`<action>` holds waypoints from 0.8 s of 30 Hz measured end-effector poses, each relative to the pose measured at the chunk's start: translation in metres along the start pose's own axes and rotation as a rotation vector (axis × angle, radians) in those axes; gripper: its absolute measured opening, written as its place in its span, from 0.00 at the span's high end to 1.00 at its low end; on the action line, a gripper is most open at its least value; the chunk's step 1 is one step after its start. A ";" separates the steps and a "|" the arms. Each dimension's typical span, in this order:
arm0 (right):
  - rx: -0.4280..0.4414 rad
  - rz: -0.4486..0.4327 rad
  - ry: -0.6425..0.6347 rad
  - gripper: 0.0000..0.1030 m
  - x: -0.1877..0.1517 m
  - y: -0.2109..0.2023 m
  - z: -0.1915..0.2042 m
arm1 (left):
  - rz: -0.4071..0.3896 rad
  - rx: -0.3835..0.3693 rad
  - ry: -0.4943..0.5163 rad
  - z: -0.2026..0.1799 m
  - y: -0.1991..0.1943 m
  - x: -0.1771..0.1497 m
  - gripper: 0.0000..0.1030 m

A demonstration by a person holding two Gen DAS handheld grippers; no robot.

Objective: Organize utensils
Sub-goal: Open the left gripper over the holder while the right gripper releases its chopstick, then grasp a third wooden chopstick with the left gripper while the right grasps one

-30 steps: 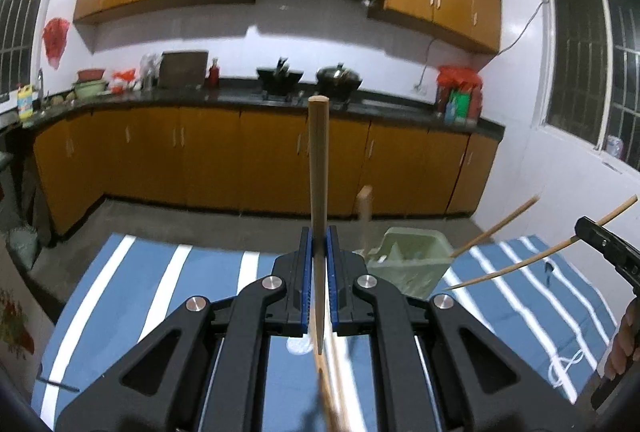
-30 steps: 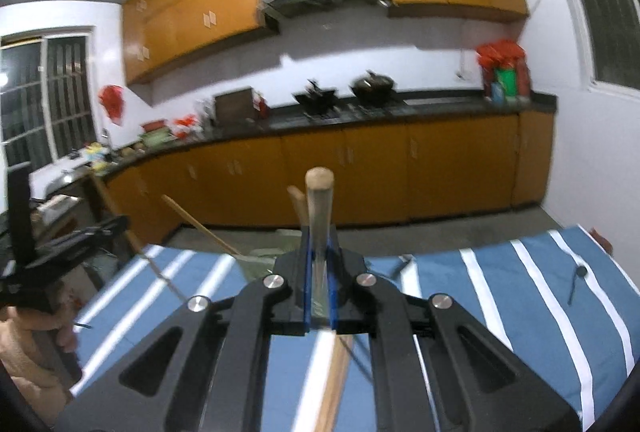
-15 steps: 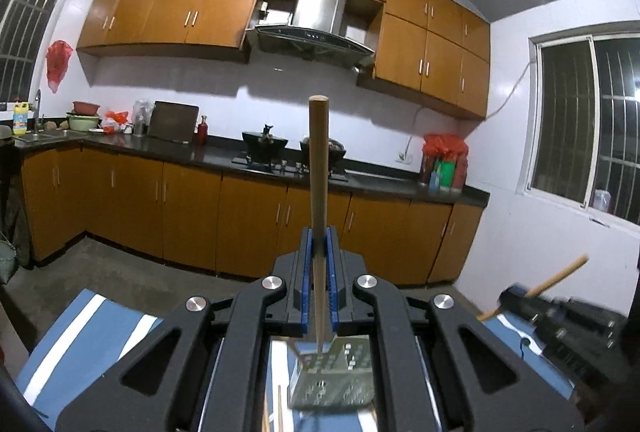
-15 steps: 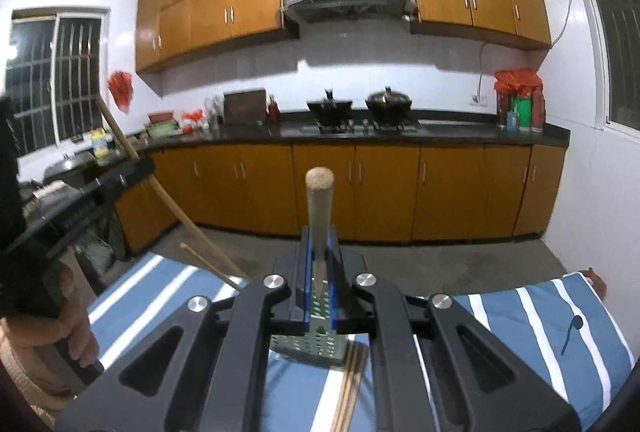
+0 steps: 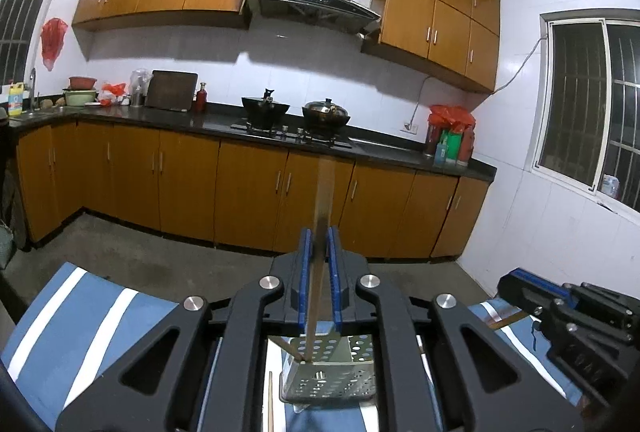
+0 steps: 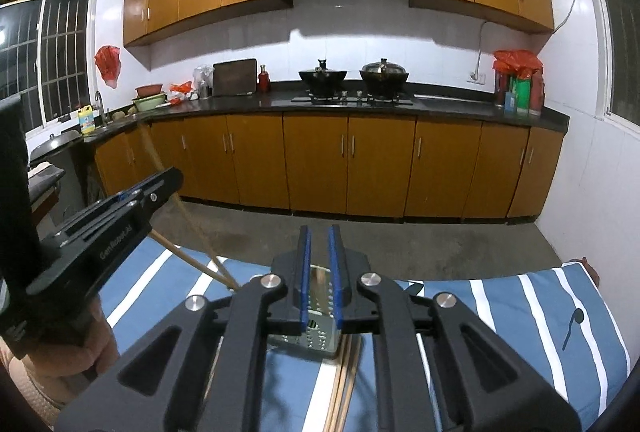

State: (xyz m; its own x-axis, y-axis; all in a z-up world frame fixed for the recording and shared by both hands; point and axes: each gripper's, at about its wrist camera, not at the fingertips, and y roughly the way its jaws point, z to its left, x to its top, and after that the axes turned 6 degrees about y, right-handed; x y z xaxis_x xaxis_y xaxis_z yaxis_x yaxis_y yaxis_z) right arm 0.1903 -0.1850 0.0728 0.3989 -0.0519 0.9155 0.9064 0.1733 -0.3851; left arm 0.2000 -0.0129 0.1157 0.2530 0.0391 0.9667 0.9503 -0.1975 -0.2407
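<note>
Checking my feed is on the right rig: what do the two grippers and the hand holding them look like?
Both the left gripper and the right gripper are matte black linkage frames with silver pivot bolts and blue-padded fingers. The left one carries white "GenRobot.AI" lettering. A bare hand grips it; no cables visible.

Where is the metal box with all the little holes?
In the left wrist view the perforated metal holder stands on the blue striped cloth, low in the middle, just beyond the left hand-held gripper, whose chopstick points down into it.
</note>
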 end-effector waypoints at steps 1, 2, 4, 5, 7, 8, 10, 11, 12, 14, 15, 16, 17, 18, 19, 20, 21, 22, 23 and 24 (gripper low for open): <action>0.001 -0.007 0.005 0.86 0.001 -0.002 -0.001 | -0.003 0.000 -0.002 0.000 -0.002 0.001 0.83; 0.002 -0.012 0.009 0.86 0.002 -0.003 0.000 | -0.008 0.001 -0.004 0.001 -0.004 0.002 0.81; 0.005 -0.027 0.019 0.84 0.002 -0.008 -0.002 | -0.017 0.001 -0.007 0.002 -0.007 0.004 0.76; 0.006 -0.040 0.024 0.83 0.003 -0.012 -0.003 | -0.019 0.001 -0.008 0.003 -0.007 0.004 0.76; 0.003 -0.057 0.027 0.81 0.003 -0.020 -0.004 | -0.027 -0.003 -0.017 0.005 -0.012 0.006 0.75; 0.000 -0.072 0.030 0.80 0.002 -0.027 -0.007 | -0.031 -0.004 -0.022 0.005 -0.013 0.007 0.74; -0.010 -0.096 0.035 0.76 0.001 -0.038 -0.011 | -0.045 -0.005 -0.034 0.009 -0.022 0.009 0.69; -0.016 -0.105 0.040 0.75 -0.001 -0.043 -0.014 | -0.053 -0.005 -0.040 0.011 -0.027 0.010 0.69; -0.023 -0.112 0.045 0.75 -0.003 -0.048 -0.017 | -0.063 -0.004 -0.046 0.015 -0.034 0.010 0.68; -0.043 -0.120 0.059 0.74 -0.010 -0.057 -0.027 | -0.073 0.004 -0.050 0.019 -0.045 0.010 0.67; -0.059 -0.121 0.068 0.72 -0.016 -0.061 -0.033 | -0.074 0.012 -0.049 0.021 -0.049 0.009 0.65; -0.071 -0.118 0.073 0.71 -0.021 -0.062 -0.037 | -0.071 0.027 -0.048 0.024 -0.054 0.005 0.63; -0.090 -0.105 0.081 0.70 -0.030 -0.063 -0.044 | -0.066 0.039 -0.044 0.027 -0.059 0.001 0.63; -0.107 -0.080 0.089 0.70 -0.041 -0.060 -0.050 | -0.056 0.060 -0.035 0.031 -0.064 -0.006 0.63; -0.113 -0.057 0.094 0.70 -0.049 -0.056 -0.054 | -0.045 0.078 -0.028 0.033 -0.066 -0.012 0.63; -0.118 -0.014 0.102 0.70 -0.063 -0.050 -0.060 | -0.022 0.102 -0.015 0.037 -0.067 -0.023 0.63; -0.123 0.036 0.112 0.70 -0.079 -0.041 -0.066 | -0.006 0.115 -0.007 0.039 -0.067 -0.029 0.63; -0.127 0.085 0.124 0.70 -0.093 -0.032 -0.070 | 0.034 0.133 0.003 0.042 -0.065 -0.042 0.63; -0.123 0.126 0.131 0.70 -0.105 -0.024 -0.071 | 0.069 0.138 0.008 0.044 -0.062 -0.052 0.63; -0.115 0.173 0.137 0.72 -0.118 -0.014 -0.072 | 0.106 0.139 0.012 0.046 -0.058 -0.064 0.63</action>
State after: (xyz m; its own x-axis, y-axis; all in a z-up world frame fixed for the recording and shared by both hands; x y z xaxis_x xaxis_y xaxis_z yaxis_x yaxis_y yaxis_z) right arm 0.1403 -0.2518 -0.0381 0.5575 -0.1654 0.8135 0.8297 0.0780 -0.5527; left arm 0.1370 0.0408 0.0640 0.3516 0.0137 0.9360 0.9346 -0.0627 -0.3501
